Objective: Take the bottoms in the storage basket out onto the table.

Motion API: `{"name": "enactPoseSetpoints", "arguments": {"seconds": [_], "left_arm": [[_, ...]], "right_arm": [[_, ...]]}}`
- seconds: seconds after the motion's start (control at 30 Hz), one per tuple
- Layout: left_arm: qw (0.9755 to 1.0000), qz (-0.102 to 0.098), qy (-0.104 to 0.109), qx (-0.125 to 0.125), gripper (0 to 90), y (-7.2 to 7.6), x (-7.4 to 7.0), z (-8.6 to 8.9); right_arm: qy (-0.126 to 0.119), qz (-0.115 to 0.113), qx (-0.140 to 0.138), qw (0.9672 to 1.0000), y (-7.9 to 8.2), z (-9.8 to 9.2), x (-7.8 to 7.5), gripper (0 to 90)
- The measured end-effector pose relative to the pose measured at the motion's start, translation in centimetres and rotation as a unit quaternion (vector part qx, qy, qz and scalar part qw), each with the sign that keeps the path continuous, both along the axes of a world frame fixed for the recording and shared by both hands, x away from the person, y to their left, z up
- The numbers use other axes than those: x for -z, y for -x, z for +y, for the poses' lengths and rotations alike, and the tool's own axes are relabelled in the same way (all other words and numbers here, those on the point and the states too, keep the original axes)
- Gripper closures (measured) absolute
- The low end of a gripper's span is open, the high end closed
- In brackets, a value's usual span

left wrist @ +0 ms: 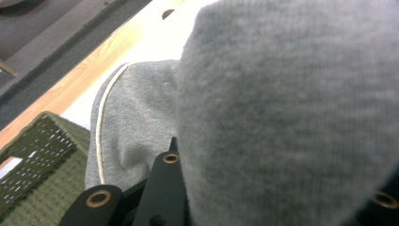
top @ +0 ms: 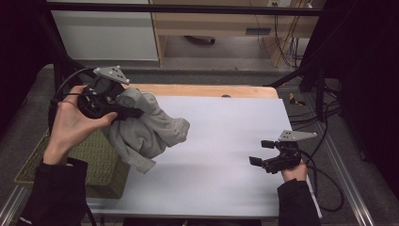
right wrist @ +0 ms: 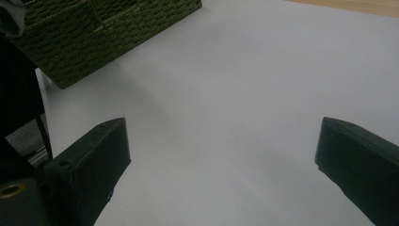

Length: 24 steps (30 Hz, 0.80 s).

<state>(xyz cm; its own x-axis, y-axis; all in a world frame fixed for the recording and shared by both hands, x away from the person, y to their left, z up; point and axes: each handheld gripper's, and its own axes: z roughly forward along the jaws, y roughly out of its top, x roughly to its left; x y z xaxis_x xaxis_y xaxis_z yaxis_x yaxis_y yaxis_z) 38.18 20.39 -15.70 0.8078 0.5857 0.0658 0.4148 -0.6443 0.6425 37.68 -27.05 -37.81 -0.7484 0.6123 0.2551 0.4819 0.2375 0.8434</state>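
Left gripper (top: 123, 111) fingers clamped on grey sweatshirt (top: 148, 129) lifted above white desk (top: 221, 141), beside green woven basket (top: 96, 160), right gripper (top: 261, 152) fingers wide, empty.

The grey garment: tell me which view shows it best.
The high view. There the grey garment hangs whole from the left gripper, over the white table beside the green basket. The left gripper view gives a blurred close-up of the fabric, with a pale seam line. The right gripper view gives at most a pale scrap in its top left corner.

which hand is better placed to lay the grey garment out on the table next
Left: its claw is shut on the grey garment, held above the white table. The right claw is open, empty and apart.
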Motion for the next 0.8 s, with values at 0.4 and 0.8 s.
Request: {"name": "enactPoseSetpoints", "arguments": {"seconds": [0.4, 0.8], "left_arm": [[0.9998, 0.008, -0.001, 0.017, 75.4, -0.5, 1.2, -1.9], [0.9995, 0.012, -0.002, 0.03, 75.4, -0.8, 2.2, -3.4]], "right_arm": [[-0.001, 0.0, 0.001, 1.0, 0.0, 0.0, 0.0, 4.2], [-0.001, 0.0, 0.0, 1.0, 0.0, 0.0, 0.0, 4.2]]}}
